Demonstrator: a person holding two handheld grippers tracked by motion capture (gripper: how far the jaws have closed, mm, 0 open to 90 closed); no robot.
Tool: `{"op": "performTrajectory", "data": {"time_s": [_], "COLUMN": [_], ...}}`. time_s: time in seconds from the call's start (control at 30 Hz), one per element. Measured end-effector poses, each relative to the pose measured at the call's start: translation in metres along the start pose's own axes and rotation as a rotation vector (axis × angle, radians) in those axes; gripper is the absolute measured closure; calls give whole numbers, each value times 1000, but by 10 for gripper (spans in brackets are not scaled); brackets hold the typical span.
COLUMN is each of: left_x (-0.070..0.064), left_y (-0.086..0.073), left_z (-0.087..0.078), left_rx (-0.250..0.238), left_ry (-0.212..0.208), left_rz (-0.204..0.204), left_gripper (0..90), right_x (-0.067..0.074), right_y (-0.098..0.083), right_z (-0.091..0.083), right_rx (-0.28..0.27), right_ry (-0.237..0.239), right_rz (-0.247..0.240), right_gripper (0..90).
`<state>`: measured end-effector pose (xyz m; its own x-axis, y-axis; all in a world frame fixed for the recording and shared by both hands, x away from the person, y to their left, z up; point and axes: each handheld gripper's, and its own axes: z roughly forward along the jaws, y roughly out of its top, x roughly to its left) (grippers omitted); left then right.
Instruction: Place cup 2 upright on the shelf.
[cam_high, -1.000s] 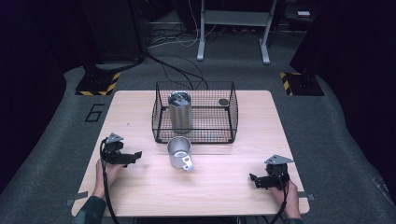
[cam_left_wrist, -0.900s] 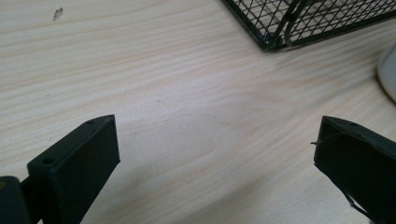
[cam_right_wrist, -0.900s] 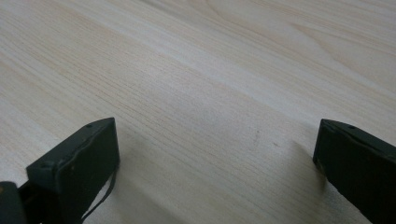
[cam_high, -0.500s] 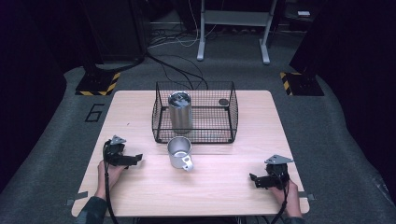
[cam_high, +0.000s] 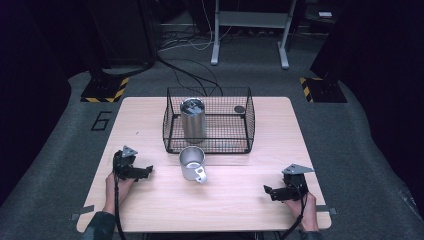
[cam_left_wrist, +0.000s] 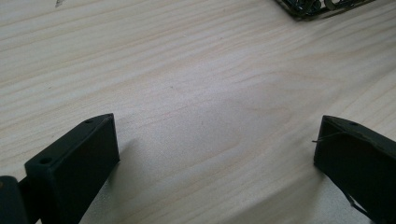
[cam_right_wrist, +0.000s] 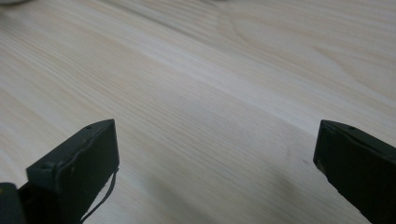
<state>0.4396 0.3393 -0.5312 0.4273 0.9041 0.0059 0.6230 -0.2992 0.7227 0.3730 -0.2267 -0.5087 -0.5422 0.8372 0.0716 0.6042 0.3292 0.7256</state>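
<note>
Your left gripper (cam_high: 145, 172) sits low over the wooden table (cam_high: 240, 200) at about 8 o'clock from the table's middle, with your hand behind it and its cable trailing back toward you. In the left gripper view its two black jaws stand wide apart, bare wood grain between them and nothing held. A corner of the wire basket (cam_left_wrist: 322, 5) shows at 1 o'clock in that view.

Your right gripper (cam_high: 269, 191) rests at about 4 o'clock from the table's middle, near the front edge. In the right gripper view its jaws are spread just as wide, with plain tabletop between them, gripping nothing.

The metal mug (cam_high: 192, 163) lies nearest to your left gripper, at 3 o'clock from it and well apart from the jaw tips. It stands upright on the table with its mouth up and its handle pointing toward 5 o'clock. From your right gripper the mug is at about 10 o'clock, farther off.

At 12 o'clock from the mug, just beside it, is the black wire basket (cam_high: 248, 120). Inside its left half stands a tall steel tumbler (cam_high: 192, 120), upright. A small dark round object (cam_high: 239, 108) lies at the basket's far right corner; you cannot tell from here what it is.
</note>
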Motion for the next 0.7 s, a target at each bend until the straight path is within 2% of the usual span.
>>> {"op": "performTrajectory", "data": {"time_s": [0.07, 0.1, 0.17, 0.2, 0.27, 0.57, 0.63, 0.7], "left_x": [0, 0, 0, 0, 0, 0, 0, 0], "left_y": [0, 0, 0, 0, 0, 0, 0, 0], "left_z": [0, 0, 0, 0, 0, 0, -2, -1], "left_rx": [2, 2, 2, 1, 1, 2, 19, 8], "left_ry": [2, 3, 5, 5, 6, 4, -5, -2], "left_rz": [1, 7, 10, 8, 10, 8, 18, 11], "left_gripper": [0, 0, 1, 1, 1, 4, 4, 4], "right_x": [8, 10, 14, 25, 31, 70, 77, 82], "right_y": [6, 9, 13, 21, 27, 53, 59, 66], "right_z": [-2, -2, -3, -3, -2, 12, 13, 15], "right_rx": [-17, -28, -34, -52, -58, -28, -36, -40], "right_ry": [19, 35, 43, 65, 82, 163, 168, 190], "right_rz": [18, -7, -5, -9, -18, -66, -77, -80], "right_gripper": [0, 0, 0, 0, 0, 9, 11, 11]}}
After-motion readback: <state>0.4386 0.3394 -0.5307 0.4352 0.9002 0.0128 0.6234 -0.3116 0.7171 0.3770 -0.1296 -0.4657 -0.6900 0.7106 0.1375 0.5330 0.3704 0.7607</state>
